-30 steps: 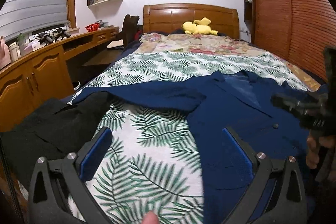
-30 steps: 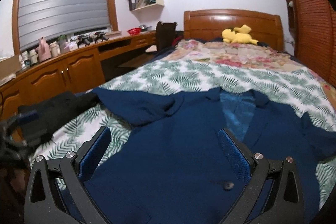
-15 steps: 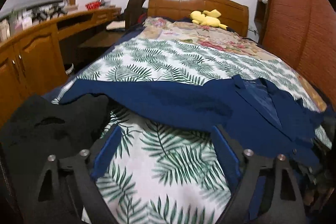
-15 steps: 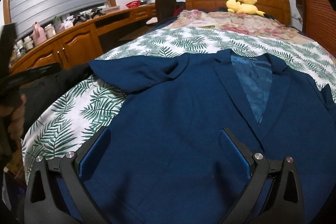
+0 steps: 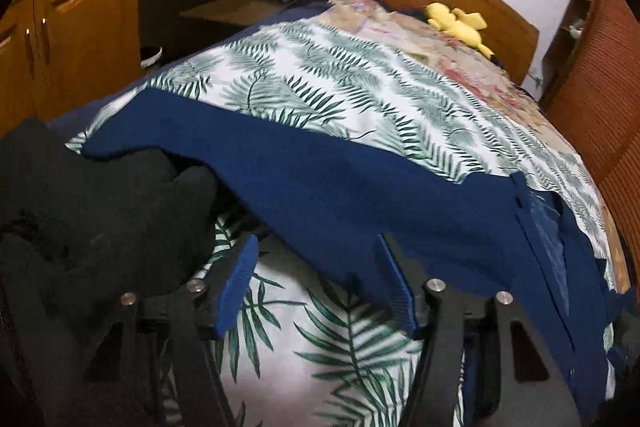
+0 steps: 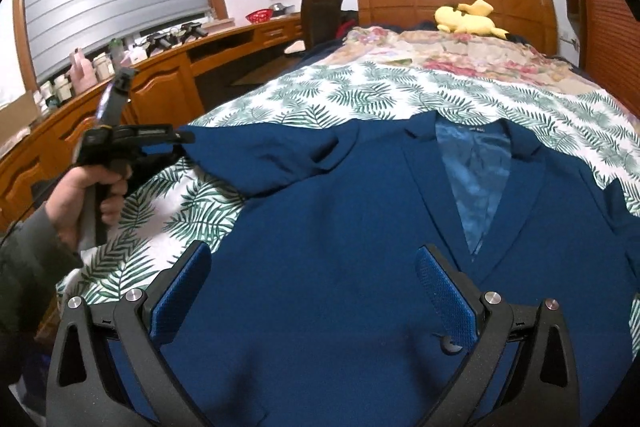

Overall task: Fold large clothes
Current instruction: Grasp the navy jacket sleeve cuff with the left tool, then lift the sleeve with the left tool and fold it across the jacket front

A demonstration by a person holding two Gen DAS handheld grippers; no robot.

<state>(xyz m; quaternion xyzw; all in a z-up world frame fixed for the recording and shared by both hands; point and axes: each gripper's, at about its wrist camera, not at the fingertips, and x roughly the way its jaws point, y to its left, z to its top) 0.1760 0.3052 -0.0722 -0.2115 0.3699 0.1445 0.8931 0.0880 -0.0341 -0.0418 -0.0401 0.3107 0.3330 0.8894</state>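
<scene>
From the left wrist, the left tool (image 5: 316,287), its jaws just narrowed from wide yet pinching nothing, had swung toward the navy blue woven jacket's (image 5: 360,195) sleeve at the bed's (image 5: 320,75) left edge, while from the right wrist the right tool (image 6: 312,291) hovered spread over the jacket front, so gripping that sleeve to fold it inward seemed next.

A small label inside the blue jacket's (image 6: 360,235) collar is too tiny to read.
</scene>
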